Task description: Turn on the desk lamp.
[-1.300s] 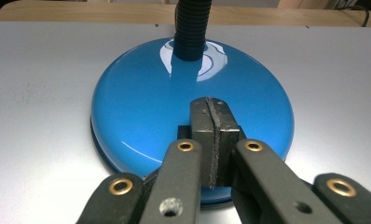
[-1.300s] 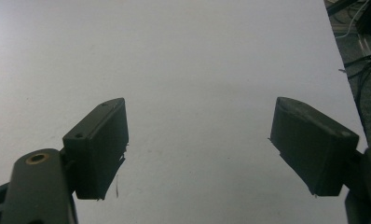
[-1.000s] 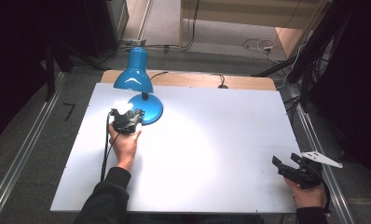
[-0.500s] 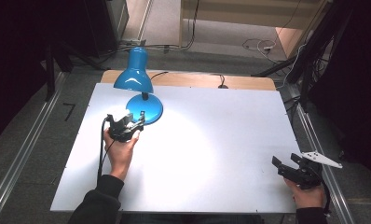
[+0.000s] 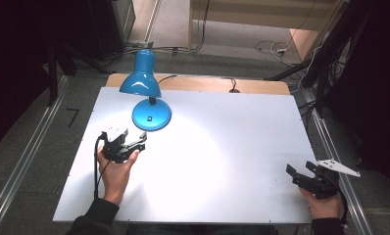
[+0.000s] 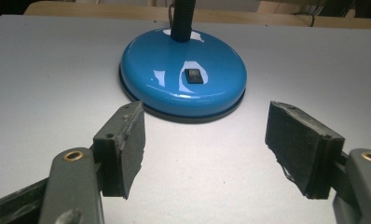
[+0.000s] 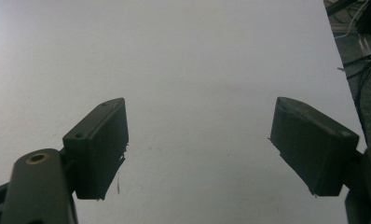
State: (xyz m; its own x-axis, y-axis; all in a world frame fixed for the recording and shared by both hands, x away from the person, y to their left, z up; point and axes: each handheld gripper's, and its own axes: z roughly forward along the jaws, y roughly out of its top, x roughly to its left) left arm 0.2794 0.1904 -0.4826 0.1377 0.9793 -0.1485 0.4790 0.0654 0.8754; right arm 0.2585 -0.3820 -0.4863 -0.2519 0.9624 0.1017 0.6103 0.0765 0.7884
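Lamp, blue, stands at the far left of the white bench, its round base just ahead of the fingers of the left gripper. In the left gripper view those fingers are spread wide with nothing between them, and the base sits beyond their tips, apart from both, slightly nearer the left-hand one. A small black rocker switch is set in the top of the base on the side facing the fingers; any marking on it is too small to read. The black neck rises from the middle of the base, and the shade tilts over the bench, throwing a bright pool of light ahead of the fingers and to their right.

The right gripper is held at the near right corner of the bench, well apart from the lamp. Its fingers are also spread wide and hold nothing; bare white surface lies ahead of them, with the right edge of the bench close beside the right-hand finger and cables on the floor beyond that edge.

Between the two grippers the bench is open.
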